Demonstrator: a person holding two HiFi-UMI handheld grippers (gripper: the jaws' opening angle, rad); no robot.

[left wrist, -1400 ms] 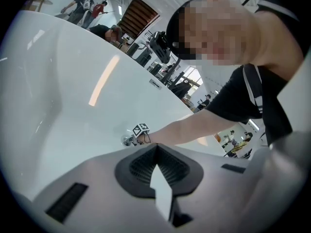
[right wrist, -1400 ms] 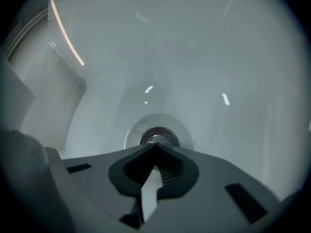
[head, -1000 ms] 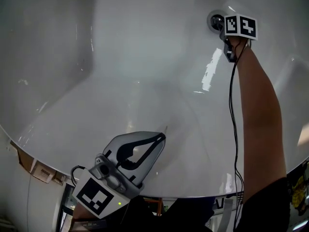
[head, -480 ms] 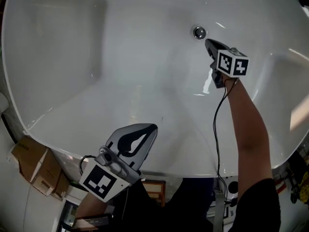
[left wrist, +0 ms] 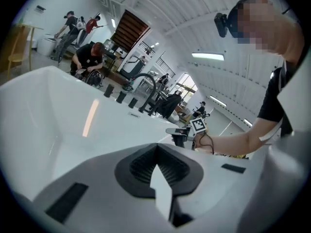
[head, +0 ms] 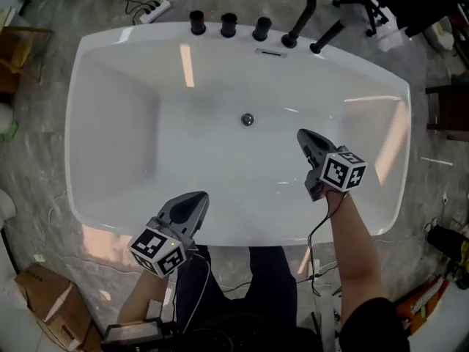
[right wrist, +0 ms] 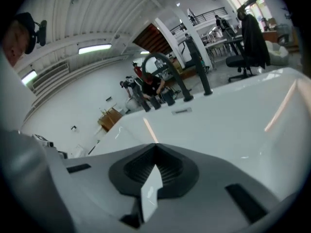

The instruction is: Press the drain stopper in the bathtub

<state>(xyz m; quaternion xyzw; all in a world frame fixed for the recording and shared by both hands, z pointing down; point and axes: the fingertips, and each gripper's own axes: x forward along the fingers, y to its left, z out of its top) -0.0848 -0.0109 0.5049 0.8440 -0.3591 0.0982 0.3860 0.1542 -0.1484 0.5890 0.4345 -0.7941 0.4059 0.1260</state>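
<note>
The white bathtub [head: 110,130] fills the head view. Its small round metal drain stopper [head: 248,119] sits in the tub floor near the far wall, with nothing touching it. My right gripper [head: 303,135] hangs above the tub's right side, shut and empty, its tip pointing toward the drain but well short of it. My left gripper [head: 198,196] is over the near rim, also shut and empty. The left gripper view shows its closed jaws [left wrist: 156,147] and, beyond them, the right gripper [left wrist: 176,131]. In the right gripper view the jaws [right wrist: 155,147] meet above the tub rim.
A black faucet spout [head: 303,6] and several black knobs [head: 229,24] line the far rim, above an overflow slot [head: 272,52]. Cardboard boxes [head: 44,306] stand on the floor at the near left. Cables and a power strip [head: 157,9] lie behind the tub. People [left wrist: 87,59] work in the background.
My right gripper has pulled back from the drain stopper toward the near side. The left gripper's jaws have closed. The head camera has risen, so the whole tub shows.
</note>
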